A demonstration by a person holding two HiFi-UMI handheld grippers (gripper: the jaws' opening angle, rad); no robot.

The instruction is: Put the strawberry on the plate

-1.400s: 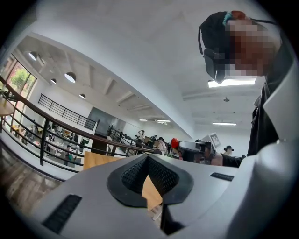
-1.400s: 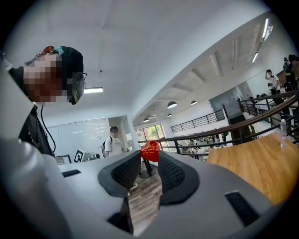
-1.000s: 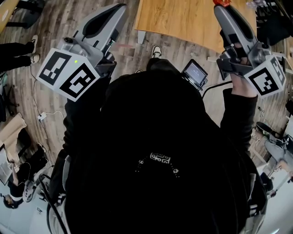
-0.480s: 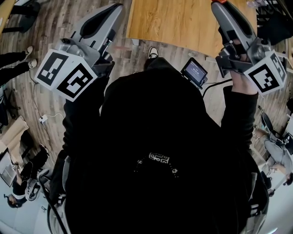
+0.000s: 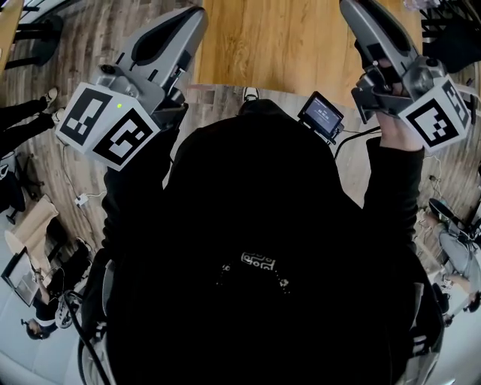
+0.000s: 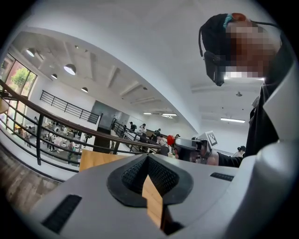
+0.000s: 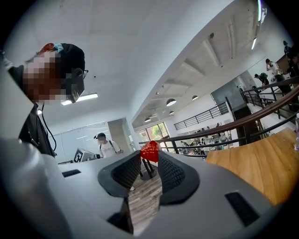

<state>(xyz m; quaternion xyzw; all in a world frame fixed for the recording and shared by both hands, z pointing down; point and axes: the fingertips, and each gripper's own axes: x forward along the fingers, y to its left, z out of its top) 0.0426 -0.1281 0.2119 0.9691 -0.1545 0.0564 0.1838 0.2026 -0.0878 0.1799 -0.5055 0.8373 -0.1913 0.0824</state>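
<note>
A red strawberry (image 7: 150, 150) sits pinched between the tips of my right gripper (image 7: 149, 157), which is shut on it and held level in the air. The left gripper view shows the same strawberry (image 6: 171, 139) at the nose of the right gripper (image 6: 191, 145). In the head view the right gripper (image 5: 347, 6) reaches to the top edge, so the berry is cut off there. My left gripper (image 6: 147, 158) has its pads meeting at the tips with nothing between them; it also shows in the head view (image 5: 197, 12). No plate shows in any view.
A wooden table (image 5: 278, 37) lies ahead between the two grippers, its near edge just past my shoe (image 5: 250, 94). A small screen (image 5: 323, 115) hangs at my chest. A railing (image 6: 56, 126) and people stand beyond, and a cable (image 5: 79, 199) lies on the plank floor.
Both grippers and I have moved forward: the table's near edge has come down in the head view toward my foot. The strawberry has slid out past the head view's top edge.
</note>
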